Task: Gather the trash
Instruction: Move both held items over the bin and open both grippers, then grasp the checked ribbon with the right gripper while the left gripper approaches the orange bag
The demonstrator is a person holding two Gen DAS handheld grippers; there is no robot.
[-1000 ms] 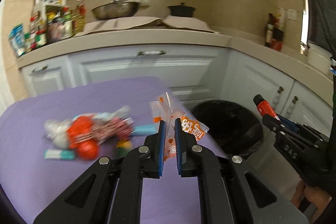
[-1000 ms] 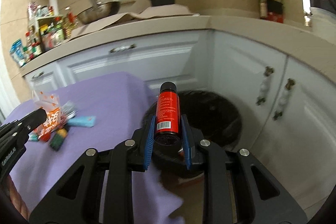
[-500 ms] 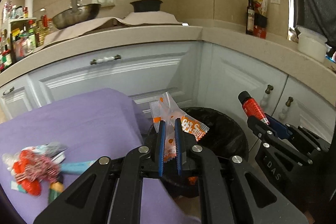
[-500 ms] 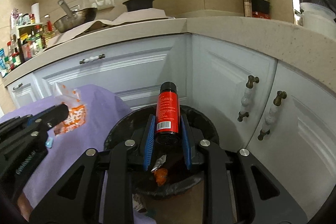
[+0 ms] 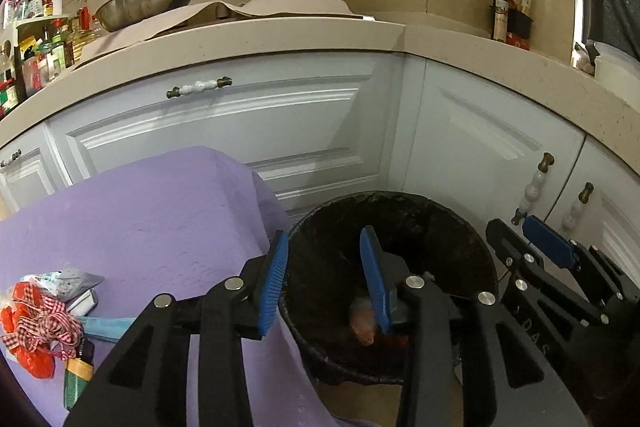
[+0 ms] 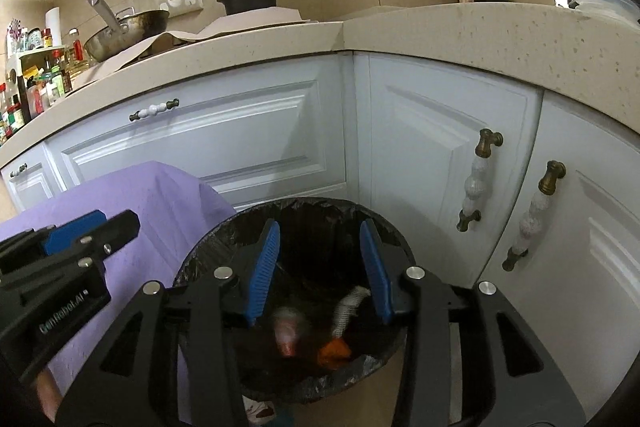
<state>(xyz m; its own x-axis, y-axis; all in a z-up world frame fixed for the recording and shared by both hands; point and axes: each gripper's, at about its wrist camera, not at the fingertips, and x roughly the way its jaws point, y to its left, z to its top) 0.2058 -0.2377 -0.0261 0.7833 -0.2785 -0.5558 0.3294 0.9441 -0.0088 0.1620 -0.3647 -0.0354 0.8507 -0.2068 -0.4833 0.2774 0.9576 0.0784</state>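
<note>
Both loads are gone since half a second ago: the left tongs [image 5: 323, 277] no longer pinch the orange snack wrapper, the right tongs [image 6: 319, 269] no longer clamp the red bottle, and each pair now stands spread wide and empty over the black-lined bin [image 5: 476, 239]. Down in the bin [image 6: 224, 231] there is a blurred pinkish shape and an orange scrap [image 6: 334, 349], which looks like the dropped trash, though it is too smeared to name for sure.

What's left sits on the purple-covered counter [image 5: 140, 211]: a heap of wrappers [image 5: 44, 311], red and checked, with a light blue stick [image 5: 106, 327] lying flat and pointing toward the bin, and a green packet [image 5: 78, 375] at the near edge. That heap lies to the left of the left tongs and a little nearer the camera, well apart from the bin.

My read: the left tongs are clearly the closer pair, with the right tongs out past the bin's far side. Next pickup looks like a swing left and down, jaws set across that blue stick's length.
</note>
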